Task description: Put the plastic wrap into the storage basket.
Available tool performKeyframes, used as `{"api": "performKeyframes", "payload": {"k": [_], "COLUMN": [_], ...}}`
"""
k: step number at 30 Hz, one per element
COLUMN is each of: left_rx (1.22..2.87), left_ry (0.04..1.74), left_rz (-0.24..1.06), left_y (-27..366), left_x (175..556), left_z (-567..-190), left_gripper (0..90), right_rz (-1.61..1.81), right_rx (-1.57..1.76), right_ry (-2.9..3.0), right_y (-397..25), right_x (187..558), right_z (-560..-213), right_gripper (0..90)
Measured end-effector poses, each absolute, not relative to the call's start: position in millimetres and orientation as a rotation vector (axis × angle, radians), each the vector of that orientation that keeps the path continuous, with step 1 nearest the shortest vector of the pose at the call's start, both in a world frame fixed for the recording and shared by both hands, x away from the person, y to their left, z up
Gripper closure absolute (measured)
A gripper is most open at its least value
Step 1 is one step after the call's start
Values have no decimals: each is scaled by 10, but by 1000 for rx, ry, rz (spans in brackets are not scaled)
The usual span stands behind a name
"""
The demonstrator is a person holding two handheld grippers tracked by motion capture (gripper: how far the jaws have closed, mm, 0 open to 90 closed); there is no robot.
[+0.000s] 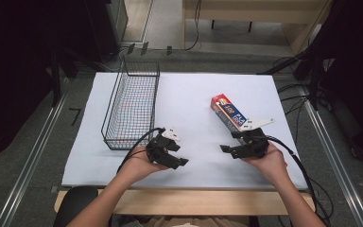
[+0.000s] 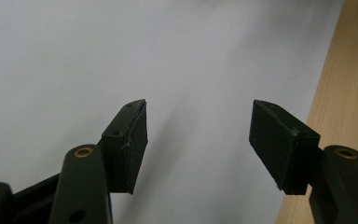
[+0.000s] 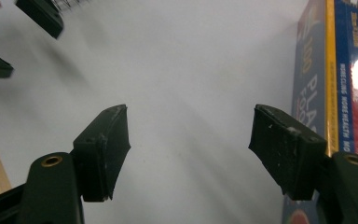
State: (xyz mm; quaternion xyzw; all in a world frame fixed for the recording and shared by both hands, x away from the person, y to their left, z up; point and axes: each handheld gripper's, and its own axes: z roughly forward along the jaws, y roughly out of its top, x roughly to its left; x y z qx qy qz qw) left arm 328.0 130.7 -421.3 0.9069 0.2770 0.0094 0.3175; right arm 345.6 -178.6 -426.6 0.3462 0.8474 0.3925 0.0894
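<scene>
Jaws of the right gripper point(image 1: 228, 149) stand wide apart over the white table sheet point(image 1: 194, 99), gripping nothing; the long blue, red and orange cardboard box point(image 1: 228, 112) lies flat just beside it, along one jaw in the right gripper view. The left gripper point(image 1: 182, 161) is likewise spread and empty, near the black wire basket point(image 1: 131, 106), well apart from the box.

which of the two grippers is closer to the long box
The right gripper: the box lies just beyond it, beside one of its jaws. The left gripper sits farther off, nearer the wire basket.
</scene>
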Motion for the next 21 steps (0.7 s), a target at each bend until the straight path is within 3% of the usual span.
{"api": "performKeyframes", "payload": {"k": [3, 10, 13, 16, 21], "left_rx": [2370, 2366, 2375, 2374, 2367], "left_ry": [731, 733, 751, 736, 765], "left_rz": [3, 22, 26, 45, 36], "left_y": [1325, 1309, 1318, 1336, 1349], "left_x": [3303, 3312, 3322, 3316, 3345], "left_z": [-4205, -4217, -4212, -4185, -4187], "left_gripper": [373, 217, 217, 273, 264], "right_rz": [1142, 1167, 1165, 1167, 1162], "right_rx": [1042, 1052, 1049, 1043, 1050], "right_ry": [2519, 2519, 2515, 2517, 2531], "right_y": [-1793, -1801, -1803, -1814, -1830], "right_x": [3458, 3460, 3459, 3449, 3437], "right_z": [-4269, -4267, -4264, -4262, -4263], "right_gripper": [310, 328, 337, 360, 374]}}
